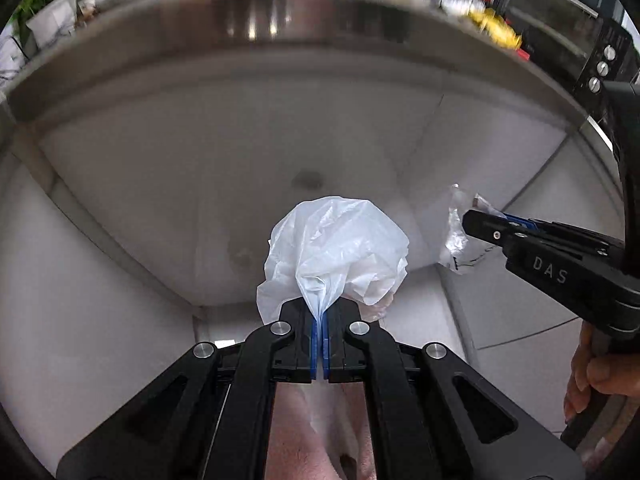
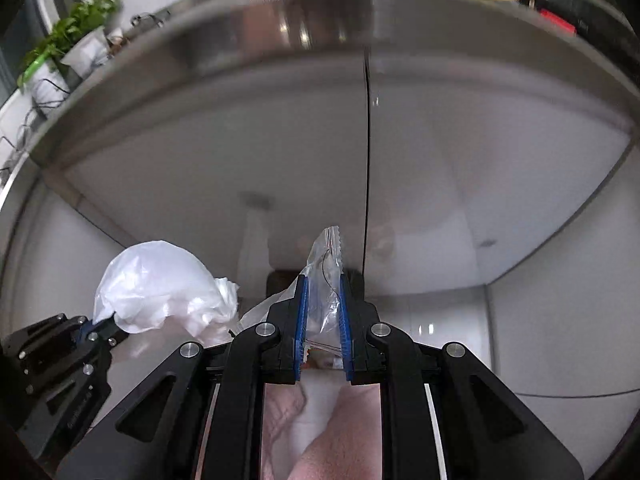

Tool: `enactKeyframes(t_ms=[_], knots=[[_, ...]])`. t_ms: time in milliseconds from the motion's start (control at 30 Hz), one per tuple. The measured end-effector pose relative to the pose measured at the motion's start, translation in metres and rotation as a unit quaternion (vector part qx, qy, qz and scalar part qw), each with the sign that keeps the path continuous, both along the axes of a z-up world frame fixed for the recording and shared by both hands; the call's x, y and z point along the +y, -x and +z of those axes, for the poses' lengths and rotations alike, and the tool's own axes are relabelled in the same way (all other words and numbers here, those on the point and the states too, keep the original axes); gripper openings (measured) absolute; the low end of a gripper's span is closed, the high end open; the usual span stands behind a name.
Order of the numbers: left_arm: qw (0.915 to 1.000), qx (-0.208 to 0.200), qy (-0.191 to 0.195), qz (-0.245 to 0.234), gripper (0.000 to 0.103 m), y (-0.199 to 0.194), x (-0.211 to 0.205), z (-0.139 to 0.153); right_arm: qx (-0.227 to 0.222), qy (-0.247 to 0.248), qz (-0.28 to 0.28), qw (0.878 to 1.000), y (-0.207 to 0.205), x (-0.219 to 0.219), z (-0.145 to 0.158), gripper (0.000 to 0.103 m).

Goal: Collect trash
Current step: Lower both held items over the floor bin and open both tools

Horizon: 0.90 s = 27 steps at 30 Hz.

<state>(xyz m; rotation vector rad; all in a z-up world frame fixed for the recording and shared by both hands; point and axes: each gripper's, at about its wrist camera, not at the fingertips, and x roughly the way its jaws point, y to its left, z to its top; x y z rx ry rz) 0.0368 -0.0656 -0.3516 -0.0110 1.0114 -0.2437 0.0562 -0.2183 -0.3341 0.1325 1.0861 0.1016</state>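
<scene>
Left tool point(image 1: 320, 322) has its blue pads pressed together on the gathered neck of a white plastic bag point(image 1: 340, 248), which billows out ahead of the fingertips below the steel edge of the counter point(image 1: 280, 24). Right tool point(image 2: 323, 312) pinches a crumpled clear wrapper point(image 2: 326, 276) between its pads, a narrow gap left by the plastic; the wrapper's serrated end sticks up past the fingertips. Both bits of trash hang in the air, near each other, in front of grey cabinet doors point(image 2: 460, 184).
</scene>
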Motion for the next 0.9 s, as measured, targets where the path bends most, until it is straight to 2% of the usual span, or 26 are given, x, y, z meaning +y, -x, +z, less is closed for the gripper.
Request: enactKeyframes(t_ms=[267,533,700,833,900], knots=[[0.9979,0.063,-0.012,-0.008,0.0,-0.031,-0.013,-0.076,0.068,-0.013,-0.017,0.997,-0.025,-0.005,-0.078,0.016],[0.9927,0.119,-0.015,-0.015,0.0,-0.059,-0.025,-0.144,0.115,-0.003,-0.025,0.993,-0.051,0.006,-0.139,0.016],[0.9897,0.141,-0.021,-0.018,0.002,-0.073,-0.028,-0.169,0.137,-0.007,-0.028,0.99,-0.062,0.006,-0.165,0.018],[0.9888,0.148,-0.017,-0.015,0.003,-0.08,-0.028,-0.179,0.145,-0.012,-0.028,0.989,-0.065,0.008,-0.173,0.019],[0.9887,0.148,-0.015,-0.015,0.007,-0.081,-0.027,-0.18,0.148,-0.014,-0.028,0.989,-0.067,0.007,-0.175,0.019]])
